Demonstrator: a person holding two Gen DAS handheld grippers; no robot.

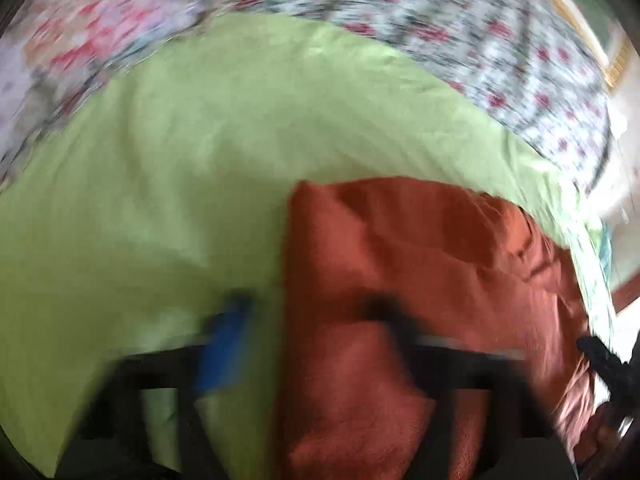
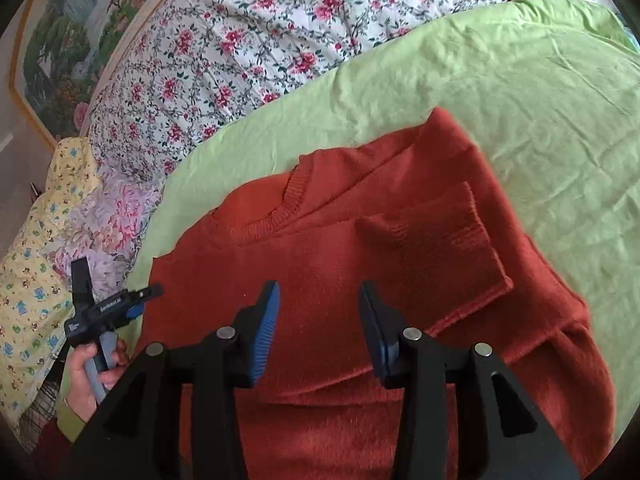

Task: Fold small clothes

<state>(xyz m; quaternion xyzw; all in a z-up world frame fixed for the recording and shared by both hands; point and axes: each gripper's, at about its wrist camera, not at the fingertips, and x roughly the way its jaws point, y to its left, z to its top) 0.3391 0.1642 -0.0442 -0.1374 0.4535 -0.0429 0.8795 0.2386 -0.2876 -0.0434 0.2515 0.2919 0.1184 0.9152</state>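
A rust-orange knit sweater (image 2: 320,248) lies flat on a light green sheet (image 2: 520,92), neckline toward the far left, with one sleeve (image 2: 432,248) folded across its body. My right gripper (image 2: 319,304) hovers open just above the sweater's middle, nothing between its blue pads. In the right wrist view my left gripper (image 2: 144,300) sits at the sweater's left edge, held by a hand (image 2: 84,376). The left wrist view is motion-blurred: the left gripper (image 1: 306,326) shows its fingers wide apart, straddling the sweater (image 1: 420,248) edge over the green sheet (image 1: 200,140), not pressing on it.
A floral quilt (image 2: 260,40) covers the bed beyond the sheet. A yellow patterned cloth (image 2: 28,280) and pink floral bedding (image 2: 116,216) lie at the left. A framed landscape painting (image 2: 72,40) hangs on the far wall.
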